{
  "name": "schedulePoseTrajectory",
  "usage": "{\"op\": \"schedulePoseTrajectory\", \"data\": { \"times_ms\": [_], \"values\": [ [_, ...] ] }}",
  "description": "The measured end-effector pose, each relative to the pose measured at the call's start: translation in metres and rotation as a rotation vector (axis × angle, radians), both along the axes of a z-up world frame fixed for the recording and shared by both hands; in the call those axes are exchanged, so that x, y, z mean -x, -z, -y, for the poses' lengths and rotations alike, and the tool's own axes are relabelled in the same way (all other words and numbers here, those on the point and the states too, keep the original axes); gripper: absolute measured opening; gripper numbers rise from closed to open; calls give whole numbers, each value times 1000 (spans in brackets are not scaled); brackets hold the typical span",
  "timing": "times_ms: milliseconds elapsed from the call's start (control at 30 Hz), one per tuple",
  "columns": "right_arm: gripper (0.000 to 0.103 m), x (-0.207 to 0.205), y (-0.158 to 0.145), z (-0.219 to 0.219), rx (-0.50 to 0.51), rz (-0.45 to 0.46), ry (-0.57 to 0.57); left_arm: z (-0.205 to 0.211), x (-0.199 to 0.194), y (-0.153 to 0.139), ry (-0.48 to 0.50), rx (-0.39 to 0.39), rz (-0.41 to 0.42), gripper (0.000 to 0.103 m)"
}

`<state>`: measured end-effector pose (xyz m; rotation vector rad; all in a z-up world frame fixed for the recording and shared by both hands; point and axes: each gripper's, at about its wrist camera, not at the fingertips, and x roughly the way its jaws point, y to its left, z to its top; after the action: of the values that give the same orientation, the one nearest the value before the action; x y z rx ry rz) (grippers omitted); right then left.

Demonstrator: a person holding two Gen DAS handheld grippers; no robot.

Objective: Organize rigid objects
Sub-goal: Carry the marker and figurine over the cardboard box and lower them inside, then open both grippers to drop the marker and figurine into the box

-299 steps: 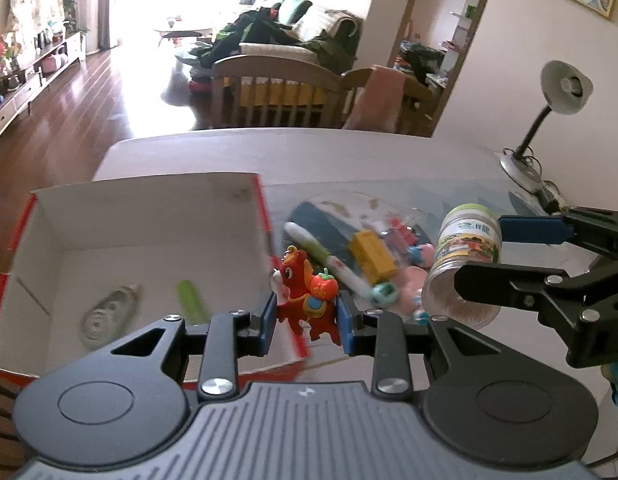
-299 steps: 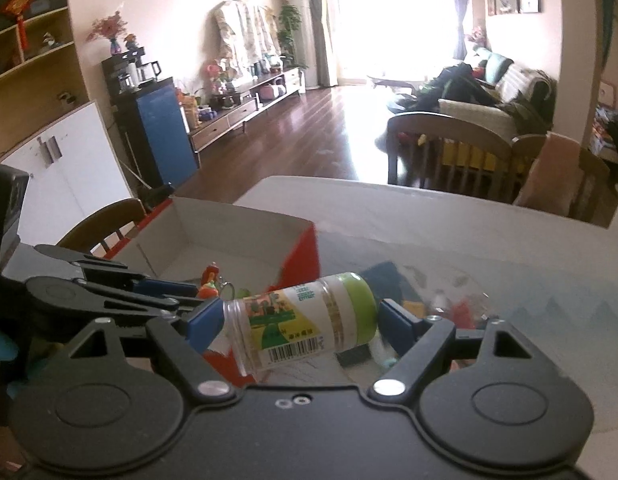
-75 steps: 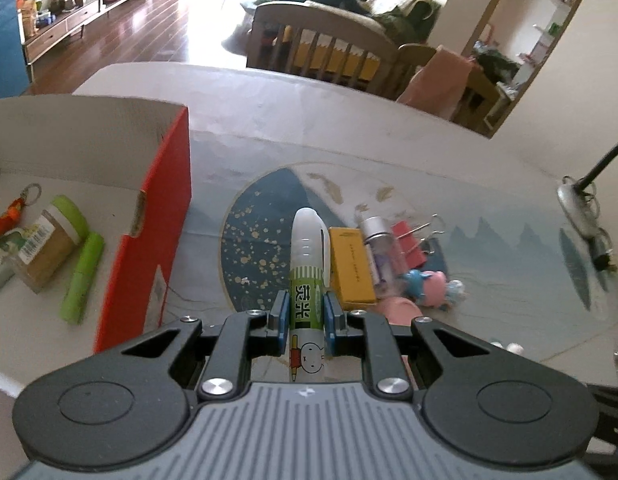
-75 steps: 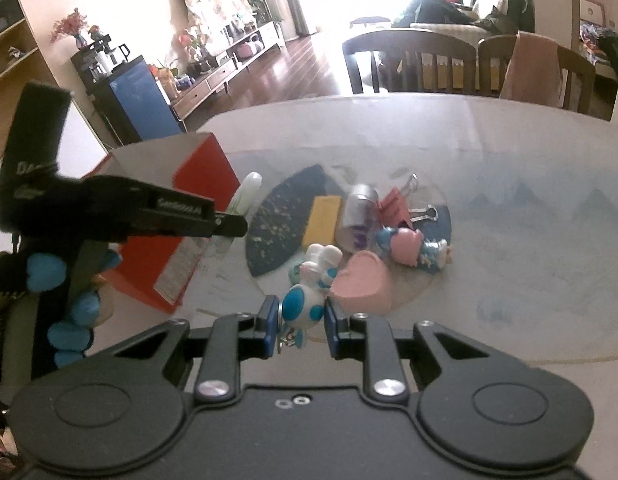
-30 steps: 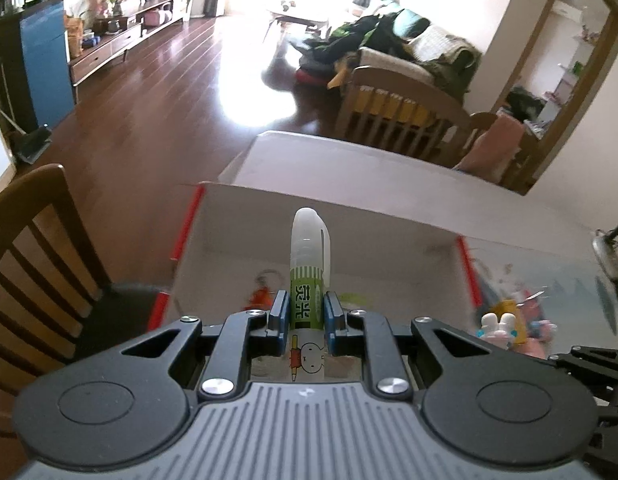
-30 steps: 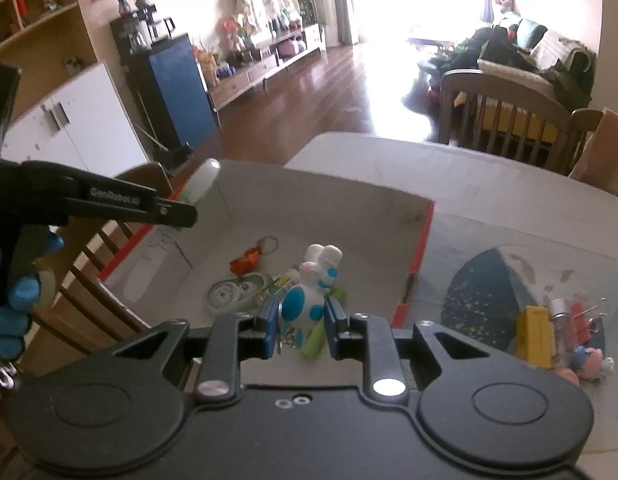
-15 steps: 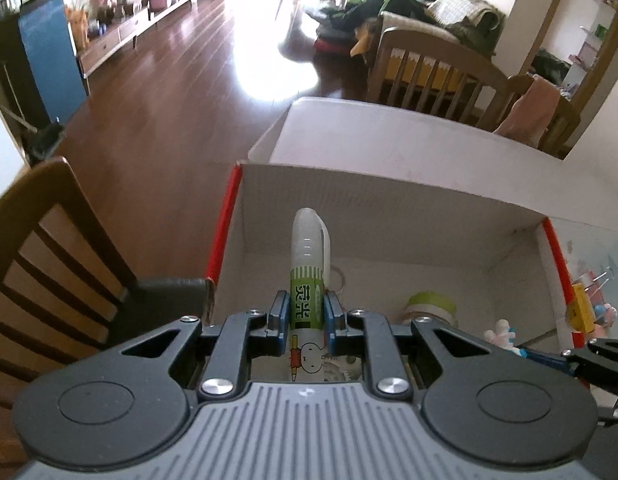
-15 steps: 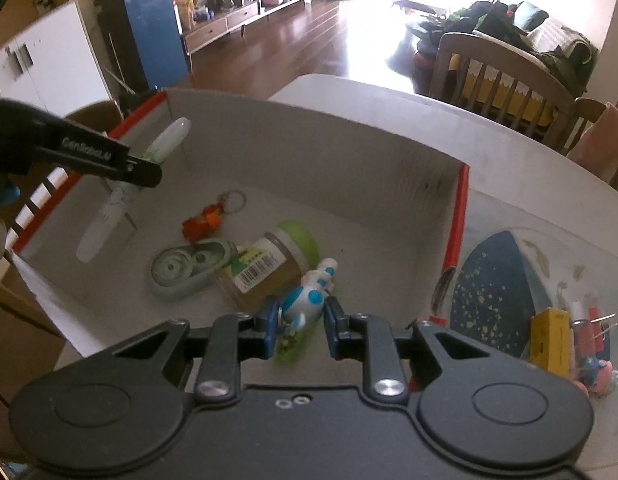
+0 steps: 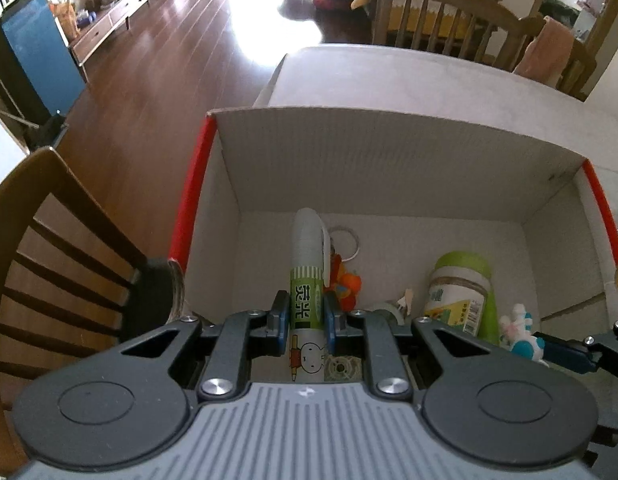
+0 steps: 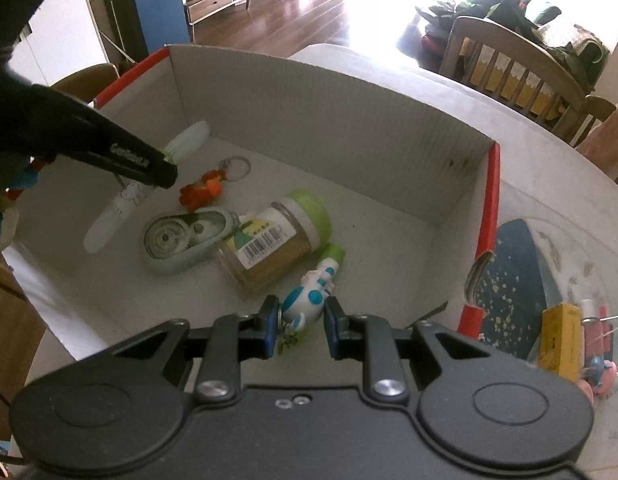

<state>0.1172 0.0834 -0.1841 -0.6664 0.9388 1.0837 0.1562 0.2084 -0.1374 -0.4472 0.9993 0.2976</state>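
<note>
Since a second ago both held items have been carried from above the box rim to low inside the cardboard box (image 9: 389,168), so the placing step is judged nearly complete and only the release remains. The left gripper (image 9: 305,316) is seen clamped narrowly on a white pen with a green label (image 9: 306,268), which points forward along the fingers, its tip over the box floor near the orange keychain figure (image 9: 343,280). In the right wrist view the same pen (image 10: 147,184) is seen hanging slantwise above the left part of the floor, not yet laid down. The right gripper (image 10: 299,328) is closed on a blue-and-white rabbit figurine (image 10: 309,296), whose head reaches just beside the green-lidded jar (image 10: 277,240) and the green tube (image 10: 335,254) lying under it. A correction tape dispenser (image 10: 185,240) lies touching the jar. Both grippers are pitched steeply downward into the box, side by side, the left one nearer the left wall. Still unsorted on the mat outside, a yellow box (image 10: 559,340) and small items near it are noted, so the task is judged well under way but unfinished.
</note>
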Motion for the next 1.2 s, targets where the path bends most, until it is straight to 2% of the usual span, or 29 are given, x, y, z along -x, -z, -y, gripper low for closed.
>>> {"op": "schedulePoseTrajectory", "data": {
  "times_ms": [200, 433, 533, 1000, 1200],
  "values": [
    [25, 0, 2, 2, 1, -15, 3, 1, -1, 10, 23, 17, -42, 18],
    [29, -4, -7, 10, -52, -59, 40, 5, 1, 18, 31, 14, -67, 18],
    [32, -4, -14, 16, -78, -72, 49, 2, 1, 19, 16, 35, -65, 17],
    [41, -4, -44, 40, -180, -131, 79, 7, 18, 4, -6, 56, -54, 18],
    [45, 0, -60, 54, -223, -146, 85, 8, 33, -11, -6, 70, -4, 18]
  ]
}}
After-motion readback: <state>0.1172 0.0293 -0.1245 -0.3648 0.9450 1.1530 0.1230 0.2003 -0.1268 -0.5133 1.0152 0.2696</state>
